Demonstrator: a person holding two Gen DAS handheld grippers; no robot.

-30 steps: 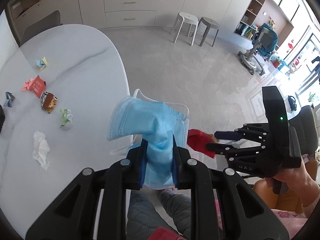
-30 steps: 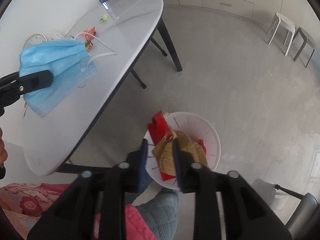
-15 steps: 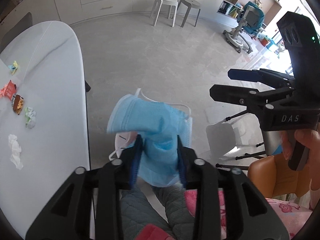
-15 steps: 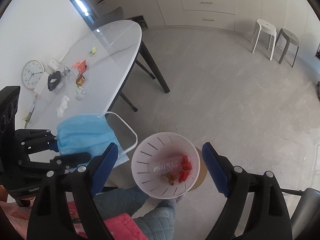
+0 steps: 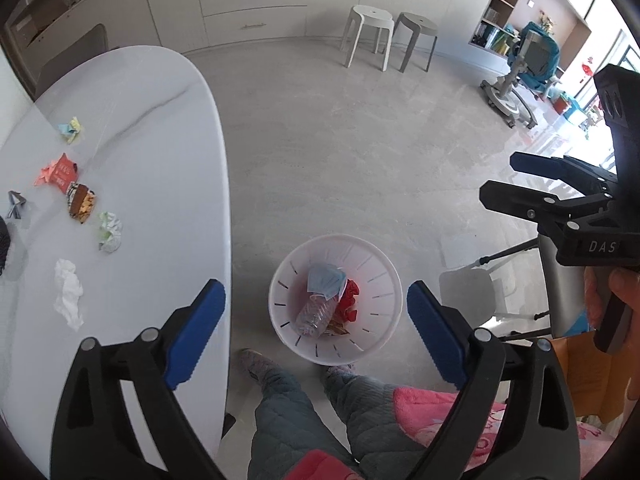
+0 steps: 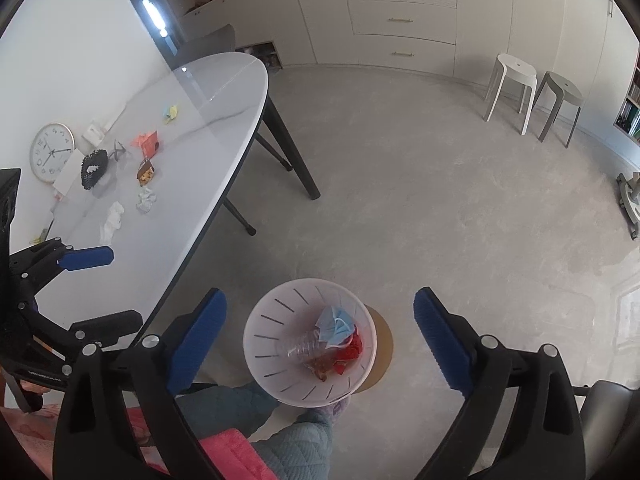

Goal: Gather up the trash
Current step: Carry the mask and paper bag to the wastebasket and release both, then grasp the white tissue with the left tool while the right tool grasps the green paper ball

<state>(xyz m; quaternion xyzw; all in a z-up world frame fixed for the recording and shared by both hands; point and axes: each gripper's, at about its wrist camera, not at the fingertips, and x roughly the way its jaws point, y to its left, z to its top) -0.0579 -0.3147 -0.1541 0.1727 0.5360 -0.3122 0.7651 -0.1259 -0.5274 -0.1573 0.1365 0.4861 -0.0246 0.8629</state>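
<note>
A white slotted bin stands on the floor by the table. In it lie a blue face mask, a clear plastic bottle and red wrappers. My left gripper is open and empty, high above the bin. My right gripper is open and empty, also above the bin. On the white table lie a white tissue, a green-white paper ball, a brown snack wrapper, a red wrapper and a yellow-blue scrap.
A wall clock and a black mesh item rest at the table's far side. Two stools stand by the cabinets. A chair with a tripod base is right of the bin. The person's legs are below.
My left gripper opened and the blue mask dropped into the bin. My right gripper let go of the red and brown wrappers earlier and stays open.
</note>
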